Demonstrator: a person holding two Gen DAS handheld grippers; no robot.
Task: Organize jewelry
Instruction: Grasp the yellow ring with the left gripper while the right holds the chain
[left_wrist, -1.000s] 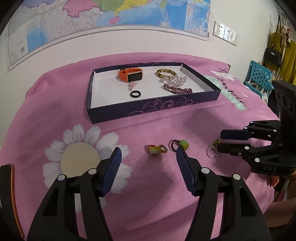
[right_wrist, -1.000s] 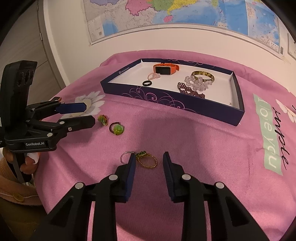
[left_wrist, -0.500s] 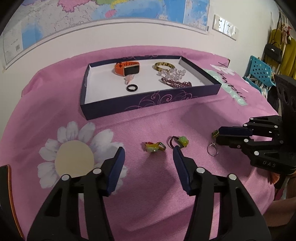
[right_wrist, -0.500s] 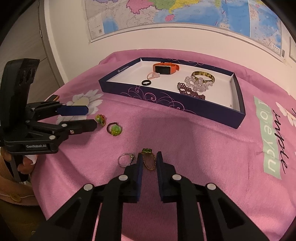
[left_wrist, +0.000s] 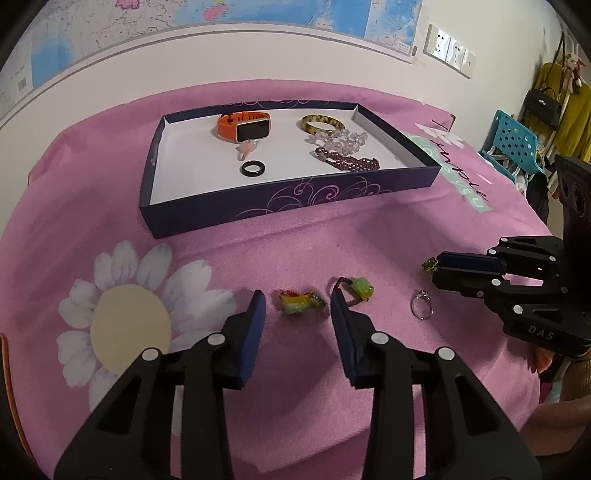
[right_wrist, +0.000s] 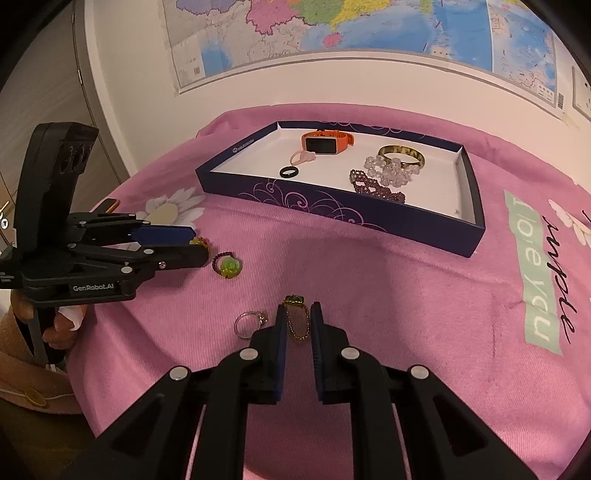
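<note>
Two claws over pink flowered cloth (left_wrist: 369, 236) (wall map (right_wrist: 369, 33) behind): left claw (left_wrist: 297, 306) narrowing around nothing, right claw (right_wrist: 297, 314) pinching beaded ring (right_wrist: 297, 321).

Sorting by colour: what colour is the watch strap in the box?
Orange; the watch shows best in the left wrist view.

Both grippers down low, angled toward the cloth

My left gripper (left_wrist: 297, 314) tilts down with its jaws part open, and they have just been closing in, its pads clear of the small piece between them. My right gripper (right_wrist: 297, 321) sits nearly closed, its blue pads (right_wrist: 280, 332) pinching a thin chain. A hand (right_wrist: 61, 326) grips the left handle.
</note>
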